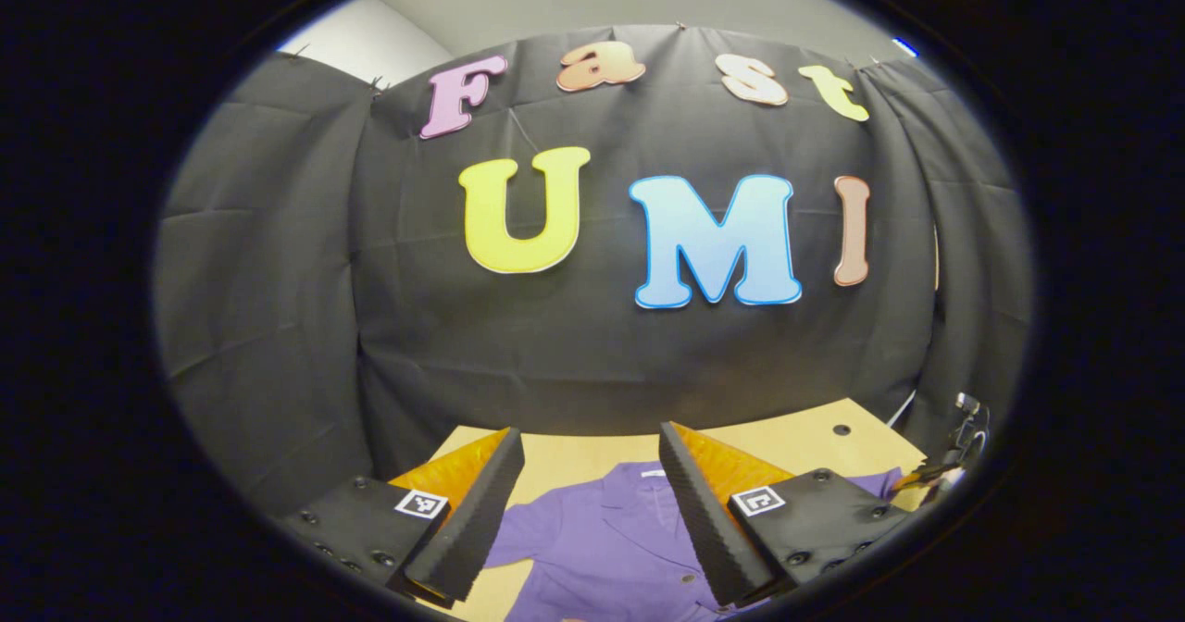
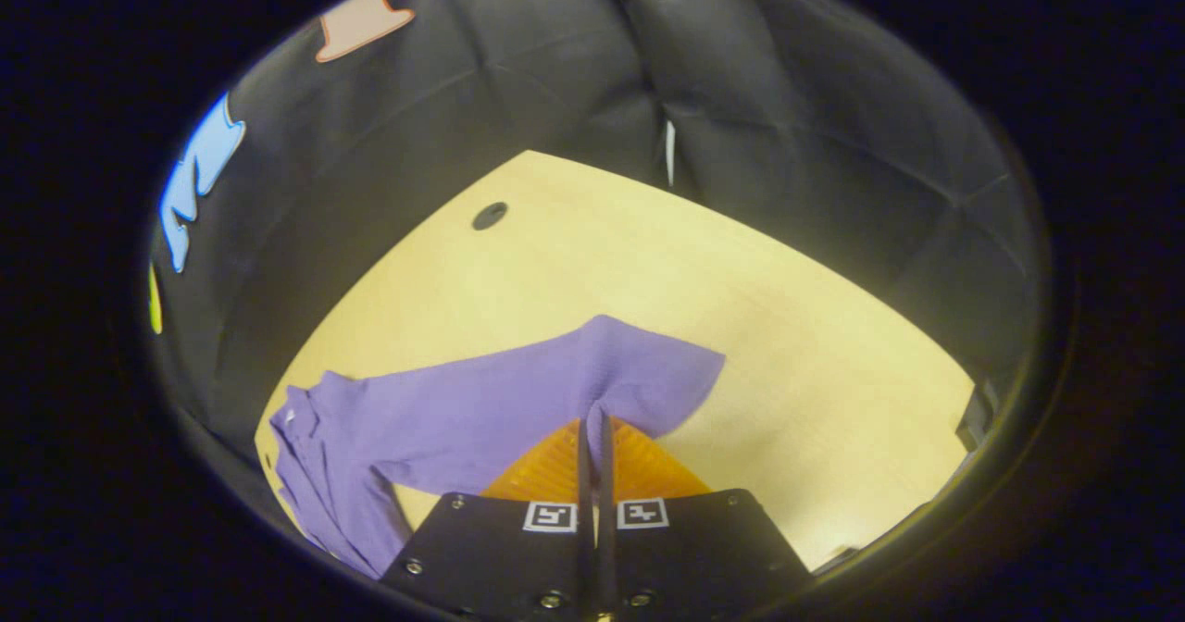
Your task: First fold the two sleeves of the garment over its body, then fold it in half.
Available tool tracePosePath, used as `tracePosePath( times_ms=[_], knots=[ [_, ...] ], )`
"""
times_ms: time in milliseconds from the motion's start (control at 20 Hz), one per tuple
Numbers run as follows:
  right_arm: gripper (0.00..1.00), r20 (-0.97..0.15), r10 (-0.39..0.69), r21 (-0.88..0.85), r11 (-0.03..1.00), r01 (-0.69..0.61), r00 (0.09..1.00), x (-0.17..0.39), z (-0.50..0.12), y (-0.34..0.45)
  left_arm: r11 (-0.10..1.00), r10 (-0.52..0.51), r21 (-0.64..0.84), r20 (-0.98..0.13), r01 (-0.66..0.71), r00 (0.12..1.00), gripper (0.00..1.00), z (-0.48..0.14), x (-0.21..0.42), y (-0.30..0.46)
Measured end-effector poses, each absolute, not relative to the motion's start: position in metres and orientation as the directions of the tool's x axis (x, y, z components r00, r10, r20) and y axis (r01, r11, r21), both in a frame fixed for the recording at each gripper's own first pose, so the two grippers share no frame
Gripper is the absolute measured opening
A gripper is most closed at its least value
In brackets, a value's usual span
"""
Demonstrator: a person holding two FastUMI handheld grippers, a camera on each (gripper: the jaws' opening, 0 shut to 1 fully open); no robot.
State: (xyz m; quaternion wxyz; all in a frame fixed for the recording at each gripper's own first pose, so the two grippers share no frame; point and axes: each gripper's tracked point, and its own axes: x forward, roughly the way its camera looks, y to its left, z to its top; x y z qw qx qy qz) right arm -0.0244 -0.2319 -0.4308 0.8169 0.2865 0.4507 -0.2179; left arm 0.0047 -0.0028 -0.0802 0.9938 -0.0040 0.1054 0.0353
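My left hand-held gripper (image 1: 583, 474) hung above the near part of the tabletop (image 1: 815, 437), tilted up toward the booth's black cloth wall (image 1: 592, 344), and its two fingers (image 1: 467, 520) stood wide apart with nothing between them. Through that gap, in the left gripper view, I saw the purple shirt (image 1: 602, 539) lying on the pale wooden tabletop, collar away from me and the buttoned front facing up. A small dark round hole (image 1: 841, 429) sat in the wood toward the far right corner, and at the right edge of that view I could make out part of my other gripper, too small and cut off to say more about it. My right hand-held gripper (image 2: 593, 418) was low over the tabletop with its fingers pressed together, clamped on the cloth of the shirt's sleeve (image 2: 592, 381) near its cuff end. In the right gripper view the sleeve ran from the pinch leftward to the body of the shirt, which lay bunched near the left edge of the tabletop, just beside the cloth wall. The cuff end spread past the fingertips to the right, resting on bare wood. The same dark hole showed in the wood, well apart from the shirt.
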Motion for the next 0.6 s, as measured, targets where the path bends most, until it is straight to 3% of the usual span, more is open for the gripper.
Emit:
tracePosePath(
  times_ms=[600],
  knots=[
    [0.02,-0.793,0.152,0.385,0.875,0.292,0.590,0.019,-0.374,-0.040,0.995,0.102,0.005,-0.207,-0.103,0.973,0.93,-0.082,-0.042,0.045]
  ],
)
